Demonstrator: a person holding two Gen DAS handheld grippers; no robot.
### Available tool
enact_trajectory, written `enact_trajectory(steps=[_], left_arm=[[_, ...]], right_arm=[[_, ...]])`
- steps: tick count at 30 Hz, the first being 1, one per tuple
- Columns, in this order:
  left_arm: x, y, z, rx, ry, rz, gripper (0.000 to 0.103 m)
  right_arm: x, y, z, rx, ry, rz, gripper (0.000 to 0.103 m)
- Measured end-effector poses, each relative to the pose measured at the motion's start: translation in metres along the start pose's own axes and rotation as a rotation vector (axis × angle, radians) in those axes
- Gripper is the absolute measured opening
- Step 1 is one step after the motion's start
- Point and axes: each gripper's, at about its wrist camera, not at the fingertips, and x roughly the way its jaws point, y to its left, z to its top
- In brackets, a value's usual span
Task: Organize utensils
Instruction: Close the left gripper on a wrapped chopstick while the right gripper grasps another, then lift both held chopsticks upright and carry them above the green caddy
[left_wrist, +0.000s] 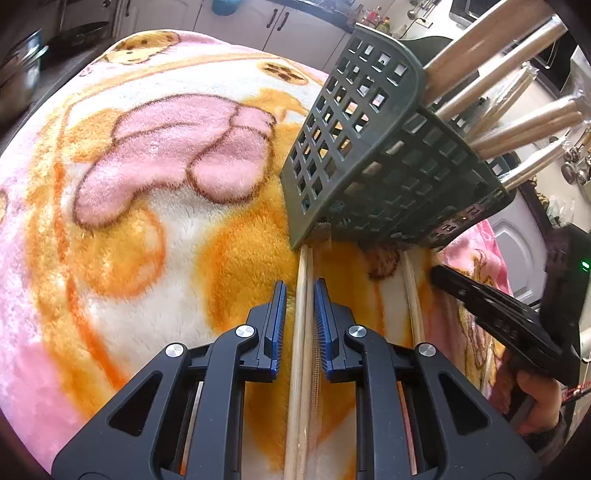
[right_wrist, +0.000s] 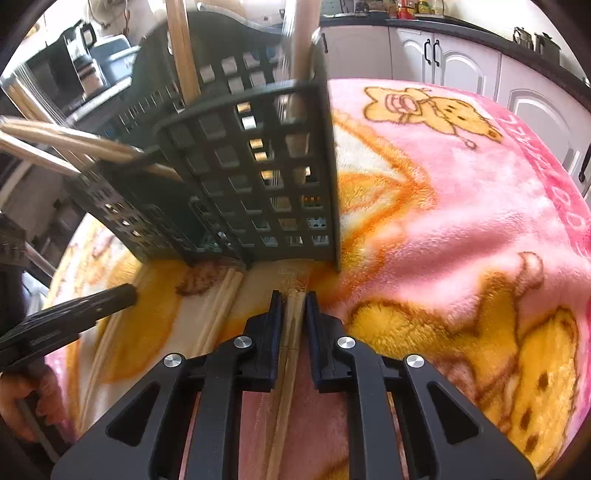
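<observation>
A dark green lattice utensil holder (left_wrist: 373, 155) stands on the blanket, with several wooden-handled utensils (left_wrist: 517, 92) sticking out of its top. It also shows in the right wrist view (right_wrist: 251, 177). My left gripper (left_wrist: 300, 291) straddles a pair of wrapped wooden chopsticks (left_wrist: 301, 354) lying on the blanket; a gap shows on each side, so it is open. My right gripper (right_wrist: 294, 299) is shut on another wrapped chopstick pair (right_wrist: 291, 332), just in front of the holder's base. A third pair (left_wrist: 412, 295) lies between them.
A pink and orange plush cartoon blanket (left_wrist: 147, 221) covers the table. White kitchen cabinets (right_wrist: 461, 62) stand behind. The other gripper shows at the right edge of the left view (left_wrist: 498, 314) and the left edge of the right view (right_wrist: 74, 314).
</observation>
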Motion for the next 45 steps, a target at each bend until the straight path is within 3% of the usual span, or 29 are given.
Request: enact_trajectory(steps=[3,8,11,15,21,26,37,45], left_arm=[[0.005,-0.009,0.010,0.056,0.019,0.027,0.024],[0.017,-0.024,0.021,0.152,0.036,0.091,0.026],[0.019,-0.028,0.019,0.205,0.025,0.140,0.014],[0.018,-0.029,0.016,0.229,0.021,0.141,0.007],[-0.003,-0.035,0.012,0.213,-0.019,0.050,0.006],[-0.038,-0.052,0.015,0.209,-0.102,-0.050,0.003],[-0.109,-0.095,0.019,0.262,-0.287,-0.180,0.003],[-0.138,-0.123,0.027,0.291,-0.374,-0.239,0.003]], right_arm=[[-0.019,-0.005,-0.002,0.017,-0.046,0.033,0.012],[-0.049,-0.008,-0.003,0.023,-0.121,0.069,0.012],[-0.067,-0.008,-0.004,0.023,-0.161,0.090,0.011],[-0.090,-0.002,-0.006,0.025,-0.208,0.121,0.011],[-0.110,0.011,0.003,0.012,-0.272,0.146,0.011],[-0.129,0.018,0.006,0.003,-0.317,0.162,0.011],[-0.163,0.027,0.002,-0.021,-0.410,0.167,0.011],[-0.185,0.022,0.002,-0.012,-0.492,0.156,0.011]])
